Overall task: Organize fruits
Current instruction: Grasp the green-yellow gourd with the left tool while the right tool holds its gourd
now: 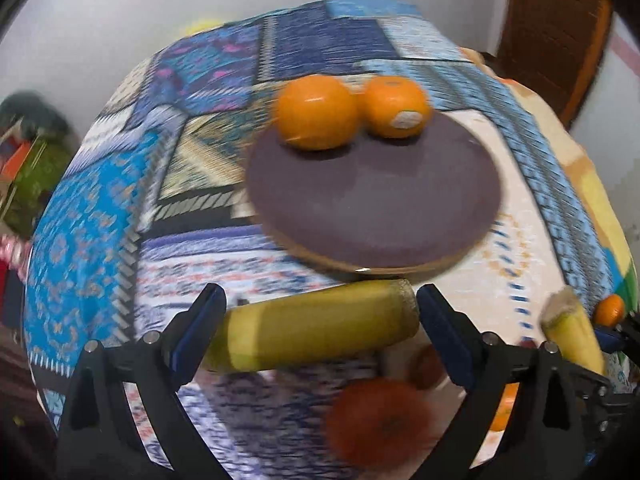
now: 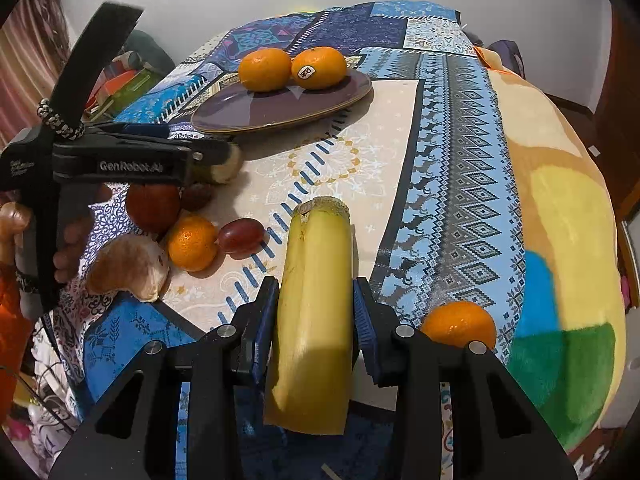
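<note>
So the right gripper [image 2: 314, 322] is clamped on a banana piece [image 2: 310, 320], blue pads pressed flat on both sides about halfway down its length. The piece runs straight out along the fingers, cut end pointing away from the tool toward the purple plate [image 2: 256, 114], other end hanging back under the jaws. Looks like a decent hold to me: across the narrow width, near the middle, so it shouldn't swing. Banana is soft though, so I'd guess any harder squeeze bruises it, and the peel is a bit slick.

The left gripper [image 1: 320, 322] is spread wide with nothing pinched. A second banana piece [image 1: 316, 330] lies crosswise between its fingers, long axis side to side, cut end right by the tool's right finger. The pads don't seem to touch it, but the shot is blurry. As it lies, closing would catch it end to end, which seems awkward; turning the wrist to take it across the middle looks smarter.

Further out from both tools, the plate has two mandarins [image 2: 292, 68] touching each other at its far edge. Loose stuff near the left tool: an apple [image 2: 154, 208], another mandarin [image 2: 192, 243], a red grape [image 2: 241, 237], a peeled chunk [image 2: 128, 267]. One more mandarin [image 2: 459, 325] sits just beside the right gripper's right finger.
</note>
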The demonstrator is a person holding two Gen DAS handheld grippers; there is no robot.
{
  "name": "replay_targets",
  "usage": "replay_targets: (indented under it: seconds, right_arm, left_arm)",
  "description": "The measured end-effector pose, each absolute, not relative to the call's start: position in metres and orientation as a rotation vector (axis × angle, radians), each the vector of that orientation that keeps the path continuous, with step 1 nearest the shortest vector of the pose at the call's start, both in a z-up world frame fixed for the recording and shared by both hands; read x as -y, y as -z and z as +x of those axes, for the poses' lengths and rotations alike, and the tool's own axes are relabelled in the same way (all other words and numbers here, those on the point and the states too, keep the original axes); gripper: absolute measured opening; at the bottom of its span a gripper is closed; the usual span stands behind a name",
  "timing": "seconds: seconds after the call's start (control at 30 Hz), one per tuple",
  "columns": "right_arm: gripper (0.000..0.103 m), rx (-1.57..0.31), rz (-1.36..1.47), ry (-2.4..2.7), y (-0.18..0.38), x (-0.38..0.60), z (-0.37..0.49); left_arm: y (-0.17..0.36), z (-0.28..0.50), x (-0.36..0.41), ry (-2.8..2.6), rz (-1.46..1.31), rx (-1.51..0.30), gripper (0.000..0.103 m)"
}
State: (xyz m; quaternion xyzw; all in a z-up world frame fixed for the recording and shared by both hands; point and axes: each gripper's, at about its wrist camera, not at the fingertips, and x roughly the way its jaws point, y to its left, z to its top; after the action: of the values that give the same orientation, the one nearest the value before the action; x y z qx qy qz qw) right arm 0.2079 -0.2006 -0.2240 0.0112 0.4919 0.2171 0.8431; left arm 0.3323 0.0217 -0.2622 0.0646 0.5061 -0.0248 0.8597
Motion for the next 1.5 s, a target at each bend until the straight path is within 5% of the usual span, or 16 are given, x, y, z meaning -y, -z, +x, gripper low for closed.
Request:
replay_targets:
  seconds: [0.47, 0.83, 1.2, 1.5]
  right_arm:
    - [0.035, -1.044, 0.016, -0.46, 0.224, 0.201, 0.209]
    - [0.035, -1.052, -0.01, -0.458, 0.227, 0.195, 0.215]
    - [0.032, -1.036, -0.023, -0.445, 0.225, 0.192, 0.214]
    - [0.032, -1.007, 0.01, -0.45, 0.213, 0.196, 0.2]
  left_arm:
    - [0.238, 0.318, -0.073, 0.056, 0.165, -1.036, 0.098]
    - [0.28, 0.326, -0.082, 0.146, 0.163, -1.127, 0.099]
    - [0.274, 0.309, -0.096, 0.1, 0.034, -1.114, 0.042]
    - [0.266, 0.255, -0.088, 0.122, -0.011, -1.142, 0.035]
